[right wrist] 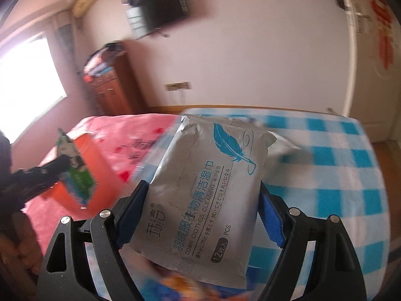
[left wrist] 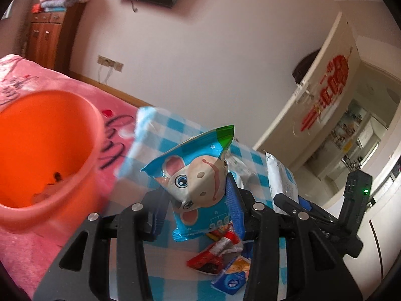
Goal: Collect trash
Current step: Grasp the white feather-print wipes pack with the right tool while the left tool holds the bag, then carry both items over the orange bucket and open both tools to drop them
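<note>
My left gripper (left wrist: pixel 198 200) is shut on a blue snack bag with a cartoon cow (left wrist: pixel 198 175) and holds it above the blue checked cloth (left wrist: pixel 180 128), to the right of the orange bucket (left wrist: pixel 45 150). My right gripper (right wrist: pixel 203 200) is shut on a grey wet-wipes pack with a blue feather (right wrist: pixel 208 188), lifted over the checked cloth (right wrist: pixel 338 170). The wipes pack (left wrist: pixel 280 180) and right gripper (left wrist: pixel 295 208) also show in the left wrist view. The left gripper (right wrist: pixel 62 165) with its bag (right wrist: pixel 75 168) shows at the left of the right wrist view, in front of the bucket (right wrist: pixel 85 148).
A red wrapper (left wrist: pixel 213 255) and a small blue-and-white packet (left wrist: pixel 233 276) lie on the cloth below the left gripper. A pink blanket (left wrist: pixel 22 245) covers the bed under the bucket. A wooden cabinet (right wrist: pixel 112 87) and a wall TV (right wrist: pixel 163 7) are behind.
</note>
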Demonstrator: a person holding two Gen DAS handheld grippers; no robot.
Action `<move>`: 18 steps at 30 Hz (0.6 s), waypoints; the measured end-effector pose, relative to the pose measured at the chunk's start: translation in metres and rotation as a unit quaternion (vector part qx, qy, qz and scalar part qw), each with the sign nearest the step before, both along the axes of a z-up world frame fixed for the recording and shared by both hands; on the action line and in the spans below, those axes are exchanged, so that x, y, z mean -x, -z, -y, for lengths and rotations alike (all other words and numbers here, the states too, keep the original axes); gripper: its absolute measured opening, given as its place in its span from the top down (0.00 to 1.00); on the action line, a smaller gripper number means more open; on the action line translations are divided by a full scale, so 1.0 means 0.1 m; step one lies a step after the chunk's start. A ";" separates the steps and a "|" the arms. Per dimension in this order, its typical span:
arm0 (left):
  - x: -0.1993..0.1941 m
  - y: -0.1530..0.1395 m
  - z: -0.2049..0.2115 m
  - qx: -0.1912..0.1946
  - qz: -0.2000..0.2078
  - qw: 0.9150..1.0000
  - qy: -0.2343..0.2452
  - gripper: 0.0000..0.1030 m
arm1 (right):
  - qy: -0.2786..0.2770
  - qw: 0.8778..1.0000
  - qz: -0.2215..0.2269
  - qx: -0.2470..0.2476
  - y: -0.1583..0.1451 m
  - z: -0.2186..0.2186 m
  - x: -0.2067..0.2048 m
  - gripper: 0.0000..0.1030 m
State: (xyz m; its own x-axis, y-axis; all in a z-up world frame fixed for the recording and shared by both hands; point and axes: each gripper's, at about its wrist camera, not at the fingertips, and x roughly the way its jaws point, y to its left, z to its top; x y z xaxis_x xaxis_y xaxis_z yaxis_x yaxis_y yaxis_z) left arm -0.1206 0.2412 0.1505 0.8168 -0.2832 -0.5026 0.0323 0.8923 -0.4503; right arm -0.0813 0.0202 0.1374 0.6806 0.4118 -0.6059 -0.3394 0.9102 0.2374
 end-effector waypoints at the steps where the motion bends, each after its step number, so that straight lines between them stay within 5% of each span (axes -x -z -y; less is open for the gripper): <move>1: 0.04 -0.03 -0.07 0.001 0.003 1.000 -0.009 0.57 | -0.019 1.000 0.001 -0.007 -0.07 -0.13 0.01 0.21; 9: 0.32 -0.19 -0.79 -0.004 0.025 0.995 -0.101 0.57 | -0.131 0.991 0.001 -0.026 -0.45 -1.09 -0.07 0.21; 18: 0.28 -0.03 -1.36 0.001 0.002 0.986 -0.167 0.57 | -0.215 0.976 0.000 -0.023 -0.60 -2.15 -0.24 0.21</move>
State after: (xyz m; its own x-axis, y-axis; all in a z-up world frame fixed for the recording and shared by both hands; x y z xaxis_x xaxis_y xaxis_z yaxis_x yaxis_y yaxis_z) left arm -0.1489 0.3774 0.1532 0.8667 0.0015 -0.4988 -0.2621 0.8522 -0.4528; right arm -0.0575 0.2353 0.1979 0.4381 0.6867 -0.5801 -0.6883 0.6713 0.2749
